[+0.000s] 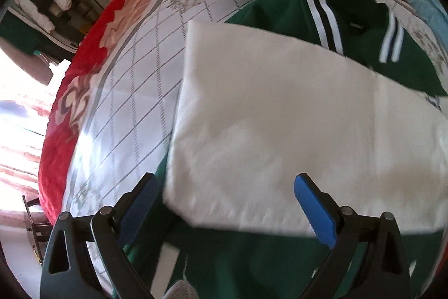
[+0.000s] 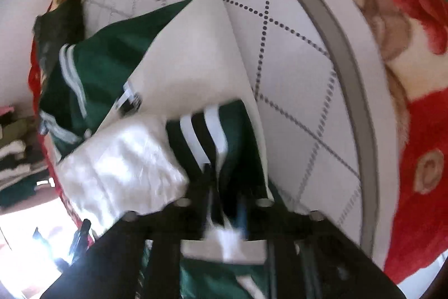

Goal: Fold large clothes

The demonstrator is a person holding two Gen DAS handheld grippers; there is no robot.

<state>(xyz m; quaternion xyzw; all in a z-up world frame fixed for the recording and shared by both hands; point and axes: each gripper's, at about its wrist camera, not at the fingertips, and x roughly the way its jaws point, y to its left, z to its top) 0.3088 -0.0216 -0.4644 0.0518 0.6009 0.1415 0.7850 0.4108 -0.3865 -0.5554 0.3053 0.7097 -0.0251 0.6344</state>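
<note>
On bed: left hand-held gripper [image 1: 225, 203] open; right hand-held gripper [image 2: 224, 187] pinches jacket [image 2: 106, 69].

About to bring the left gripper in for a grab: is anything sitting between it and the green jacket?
Nothing separate blocks it. The left gripper is open, hovering over the green jacket, whose white lining panel is folded on top. The right gripper is shut on the striped part.

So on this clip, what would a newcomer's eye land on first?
The broad white panel of the green striped jacket, spread across the bed's quilted sheet. Then the open left gripper hovering at its near edge, and the right gripper shut on the jacket's striped cuff.
</note>
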